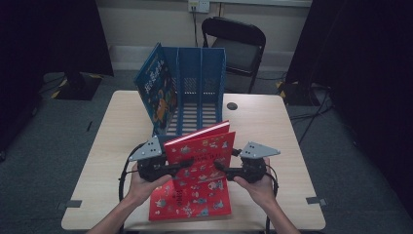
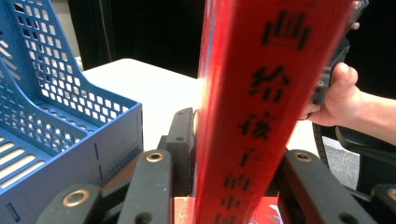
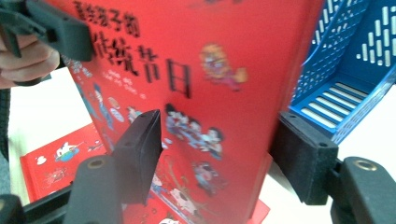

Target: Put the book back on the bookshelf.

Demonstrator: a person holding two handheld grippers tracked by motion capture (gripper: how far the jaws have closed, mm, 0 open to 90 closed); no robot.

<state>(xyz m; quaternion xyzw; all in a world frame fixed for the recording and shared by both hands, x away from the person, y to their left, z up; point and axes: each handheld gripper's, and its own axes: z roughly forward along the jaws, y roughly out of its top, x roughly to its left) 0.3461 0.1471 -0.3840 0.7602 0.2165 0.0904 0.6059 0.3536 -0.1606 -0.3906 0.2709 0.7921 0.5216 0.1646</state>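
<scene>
The left gripper [image 1: 178,165] is clamping the spine edge of the raised red book [image 1: 202,153], its black jaws pressing in from both sides, as the left gripper view is showing with the spine [image 2: 266,107] wedged between them. The right gripper [image 1: 221,169] is closing on the book's opposite edge, one foam pad lying on the printed cover [image 3: 196,93] and the other sitting behind it. Gripping both edges is probably keeping the thin hardback from swinging while it is being tilted upright, likely for sliding into the blue file rack [image 1: 197,92] just beyond it. The book is hovering above a second red book [image 1: 190,200] lying flat on the pale wooden table [image 1: 272,126]. The cover is looking glossy and stiff, busy with cartoon figures; the rack is perforated plastic with upright dividers, and a blue book [image 1: 156,90] is leaning in its left slot
</scene>
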